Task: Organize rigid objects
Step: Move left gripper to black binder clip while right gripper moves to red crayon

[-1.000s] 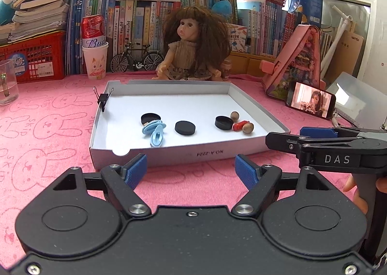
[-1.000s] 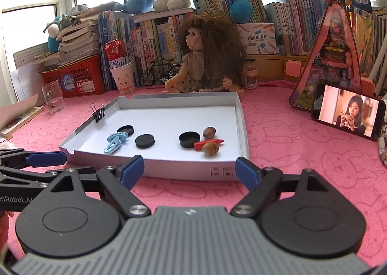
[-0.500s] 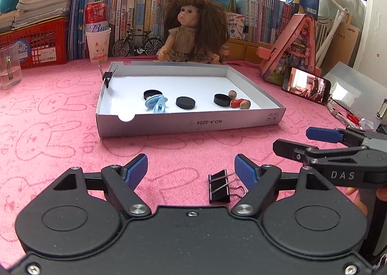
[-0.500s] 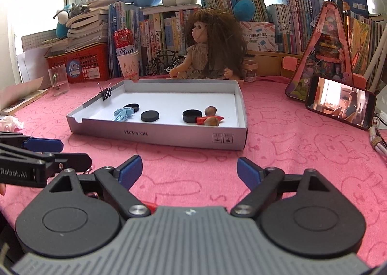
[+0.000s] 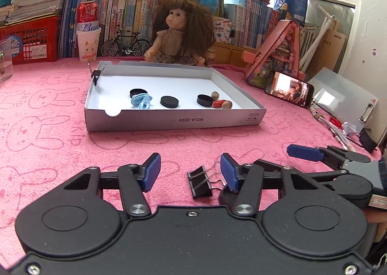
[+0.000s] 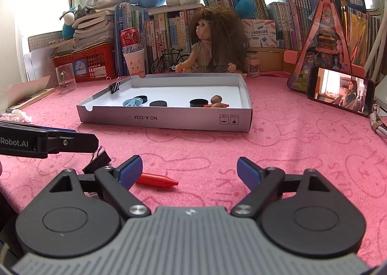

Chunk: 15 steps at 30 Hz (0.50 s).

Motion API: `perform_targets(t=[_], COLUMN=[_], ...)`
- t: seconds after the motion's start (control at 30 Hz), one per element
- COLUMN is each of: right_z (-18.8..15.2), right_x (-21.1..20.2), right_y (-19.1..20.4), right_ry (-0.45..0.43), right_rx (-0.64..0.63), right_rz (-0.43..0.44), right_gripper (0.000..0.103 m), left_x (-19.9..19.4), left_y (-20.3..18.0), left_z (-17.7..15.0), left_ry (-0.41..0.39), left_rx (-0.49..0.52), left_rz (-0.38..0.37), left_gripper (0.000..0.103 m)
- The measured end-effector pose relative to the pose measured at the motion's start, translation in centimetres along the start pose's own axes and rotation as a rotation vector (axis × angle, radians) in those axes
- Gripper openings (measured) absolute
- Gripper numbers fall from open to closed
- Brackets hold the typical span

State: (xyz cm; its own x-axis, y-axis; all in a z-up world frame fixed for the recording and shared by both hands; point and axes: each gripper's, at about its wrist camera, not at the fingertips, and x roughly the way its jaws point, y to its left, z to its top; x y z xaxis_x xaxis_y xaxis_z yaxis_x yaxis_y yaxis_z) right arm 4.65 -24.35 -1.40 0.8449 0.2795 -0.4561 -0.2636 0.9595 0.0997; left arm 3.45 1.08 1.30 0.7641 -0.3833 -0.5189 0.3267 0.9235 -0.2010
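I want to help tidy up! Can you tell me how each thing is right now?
Left gripper: closing, binder clip between its fingers, not yet pinched.
Right gripper: open, empty.
Binder clip: lying on the pink cloth.
Red crayon: lying on the cloth.
White tray: open, holding small items.
Phone: screen on.

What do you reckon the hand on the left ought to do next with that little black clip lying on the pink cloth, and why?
Probably finish closing. The binder clip lies on the pink cloth between the left gripper fingers, which are closing but not yet pressing on it; it sits nearer one finger, so a small sideways nudge may help centre it. Then lift it toward the white tray, where another clip already sits.
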Motion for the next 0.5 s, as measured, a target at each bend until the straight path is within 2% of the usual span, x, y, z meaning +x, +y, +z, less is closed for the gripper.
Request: perform_targets(t=[0.2, 0.33, 0.43, 0.5], right_z=[-0.36, -0.54, -0.77, -0.8], right_x=[0.19, 0.23, 0.34, 0.36], right_y=[-0.02, -0.04, -0.01, 0.04], right_ry=[0.011, 0.013, 0.015, 0.014], right_rx=[0.005, 0.004, 0.001, -0.003], right_rz=[0.002, 0.0, -0.004, -0.006], right_gripper=[0.091, 0.091, 0.091, 0.092], left_x=[-0.77, -0.79, -0.6, -0.19], left_y=[-0.4, -0.21, 0.51, 0.56], left_z=[-0.1, -0.37, -0.59, -0.71], left_ry=[-0.03, 0.005, 0.043, 0.053], left_rx=[0.028, 0.033, -0.028, -0.029], left_rz=[-0.031, -0.026, -0.061, -0.03], left_gripper=[0.05, 0.05, 0.049, 0.047])
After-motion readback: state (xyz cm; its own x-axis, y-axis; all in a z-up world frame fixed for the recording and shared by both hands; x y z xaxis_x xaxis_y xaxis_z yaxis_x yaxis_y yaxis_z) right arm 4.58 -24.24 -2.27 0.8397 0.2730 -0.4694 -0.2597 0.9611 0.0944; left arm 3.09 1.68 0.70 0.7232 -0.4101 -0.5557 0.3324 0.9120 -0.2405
